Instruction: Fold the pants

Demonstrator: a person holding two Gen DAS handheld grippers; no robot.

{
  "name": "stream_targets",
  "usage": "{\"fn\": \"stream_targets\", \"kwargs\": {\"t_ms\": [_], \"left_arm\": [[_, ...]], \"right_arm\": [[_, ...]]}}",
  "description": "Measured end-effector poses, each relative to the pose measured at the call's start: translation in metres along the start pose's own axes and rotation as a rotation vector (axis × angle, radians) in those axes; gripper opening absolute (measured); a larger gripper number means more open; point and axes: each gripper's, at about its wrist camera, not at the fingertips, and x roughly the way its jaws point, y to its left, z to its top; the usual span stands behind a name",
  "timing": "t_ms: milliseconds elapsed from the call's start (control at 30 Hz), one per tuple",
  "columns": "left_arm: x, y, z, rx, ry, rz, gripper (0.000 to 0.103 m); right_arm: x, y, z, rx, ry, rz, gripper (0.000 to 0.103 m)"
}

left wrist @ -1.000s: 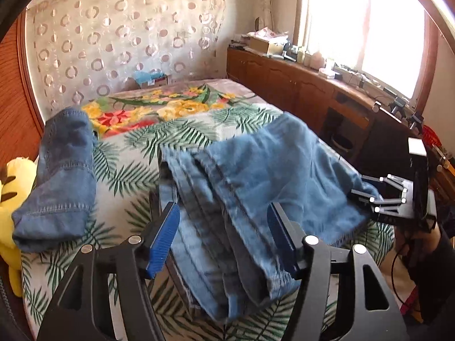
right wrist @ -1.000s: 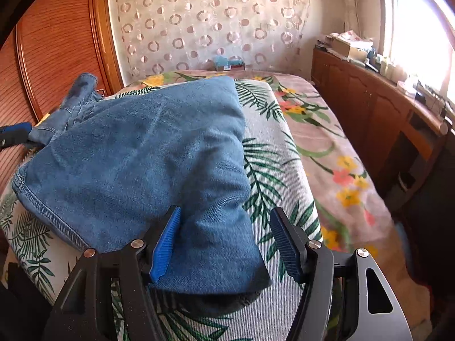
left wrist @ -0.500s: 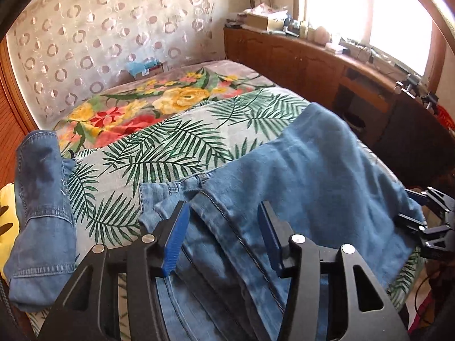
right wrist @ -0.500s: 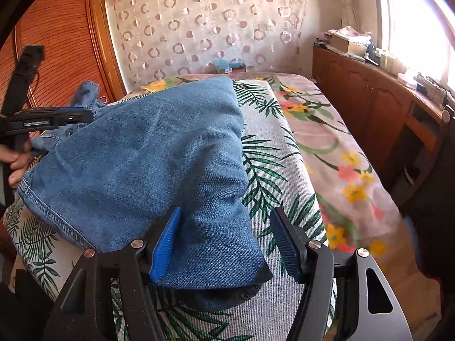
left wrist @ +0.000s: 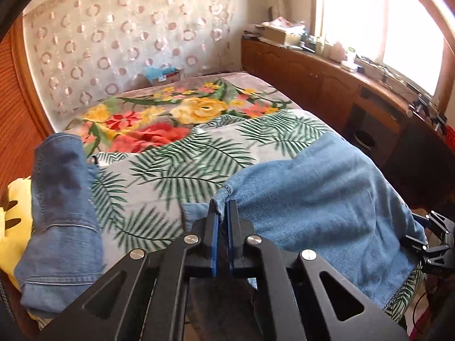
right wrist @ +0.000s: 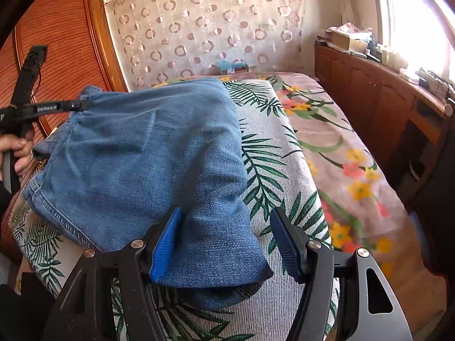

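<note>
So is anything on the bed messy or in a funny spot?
A second pair of jeans lies crumpled at the bed's left edge, partly on a yellow plush toy. The pants being folded are bunched where the left gripper pinches them.

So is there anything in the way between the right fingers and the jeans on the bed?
Nothing visible. The right gripper stands open with the near corner of the jeans already lying between its fingers, and no other thing sits in that gap. The left gripper is shut on the jeans' other corner.
</note>
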Motion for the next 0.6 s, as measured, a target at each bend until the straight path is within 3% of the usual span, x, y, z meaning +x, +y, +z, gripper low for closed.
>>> {"fn": "stream_targets", "kwargs": {"t_ms": [133,300,400,533,600], "left_arm": [[-0.001,0.002,-0.004,0.000,0.017,-0.011,0.006],[-0.009,-0.005,-0.012,-0.013,0.020,-0.035,0.015],[-0.019,-0.014,-0.019,0.005,0.005,-0.044,0.034],[-0.031,-0.029,-0.028,0.009,-0.013,-0.089,0.083],[-0.035,-0.039,-0.034,0.018,-0.022,-0.110,0.084]], "right_arm": [[-0.002,0.002,0.000,0.001,-0.002,0.003,0.066],[-0.004,0.002,0.000,0.001,-0.004,0.002,0.066],[-0.004,0.002,-0.001,0.002,-0.005,0.000,0.066],[-0.004,0.004,-0.002,0.013,-0.006,0.000,0.066],[-0.004,0.005,-0.003,0.017,-0.005,-0.002,0.066]]}}
